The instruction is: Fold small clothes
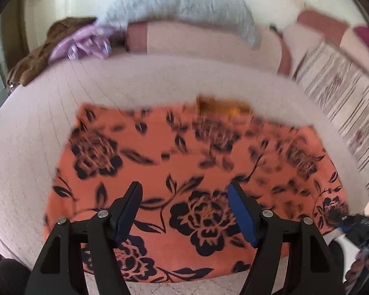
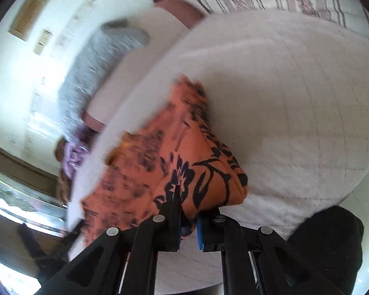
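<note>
I see the orange cloth with dark flowers (image 1: 184, 162) lying mostly flat on the pale quilted bed cover (image 1: 27, 147), in the middle and lower part of my left view. My left gripper (image 1: 184, 211) hangs over it with its jaws wide apart and nothing between them. The blue pads (image 1: 241, 213) do not look like they touch the cloth.

In my right view the same cloth sits in the middle of the frame, bunched up into a fat fold. My right gripper (image 2: 188, 223) is pinched nearly closed on the near corner of it, at the bottom of the frame.

I think this cloth is light, soft and floppy. It will sag and crease if I hold it by one spot only. The pads should grip it fine, since thin cloth is not slippery. I would take the other near corner with my left gripper, right at the edge, so both corners lift together and the fold lands straight.
</note>
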Action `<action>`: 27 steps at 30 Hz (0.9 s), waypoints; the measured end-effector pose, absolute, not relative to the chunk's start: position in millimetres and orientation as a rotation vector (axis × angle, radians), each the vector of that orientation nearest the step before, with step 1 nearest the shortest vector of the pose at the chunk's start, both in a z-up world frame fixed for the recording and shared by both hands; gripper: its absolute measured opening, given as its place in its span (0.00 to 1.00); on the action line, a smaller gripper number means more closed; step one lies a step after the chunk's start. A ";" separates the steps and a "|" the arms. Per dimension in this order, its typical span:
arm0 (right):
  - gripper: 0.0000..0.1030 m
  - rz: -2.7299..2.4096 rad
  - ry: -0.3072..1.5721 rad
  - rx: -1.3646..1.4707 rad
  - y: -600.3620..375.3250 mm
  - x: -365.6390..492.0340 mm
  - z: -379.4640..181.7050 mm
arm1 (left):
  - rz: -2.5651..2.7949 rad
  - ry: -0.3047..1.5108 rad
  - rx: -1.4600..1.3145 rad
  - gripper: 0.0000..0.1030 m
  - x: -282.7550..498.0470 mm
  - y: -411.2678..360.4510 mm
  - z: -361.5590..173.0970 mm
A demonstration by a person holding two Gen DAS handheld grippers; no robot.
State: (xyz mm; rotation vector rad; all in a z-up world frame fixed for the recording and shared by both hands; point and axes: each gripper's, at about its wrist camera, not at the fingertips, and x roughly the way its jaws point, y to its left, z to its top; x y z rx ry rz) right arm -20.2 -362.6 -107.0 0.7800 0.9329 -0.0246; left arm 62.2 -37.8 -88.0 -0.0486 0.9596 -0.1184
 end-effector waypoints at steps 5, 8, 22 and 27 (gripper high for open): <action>0.60 0.005 1.005 0.913 -391.6 -24.1 -134.0 | -0.092 1.007 0.063 0.72 68.0 -49.2 -116.0; 0.68 -0.010 0.928 0.815 -406.7 -23.9 -107.5 | -0.094 1.012 0.054 0.73 70.8 -47.4 -116.3; 0.41 0.198 1.140 0.561 -382.8 171.3 -117.6 | -0.084 1.017 0.037 0.75 73.8 -46.1 -116.8; 0.11 0.131 1.086 0.433 -372.5 160.6 -89.9 | -0.095 1.006 0.028 0.77 74.2 -43.8 -119.0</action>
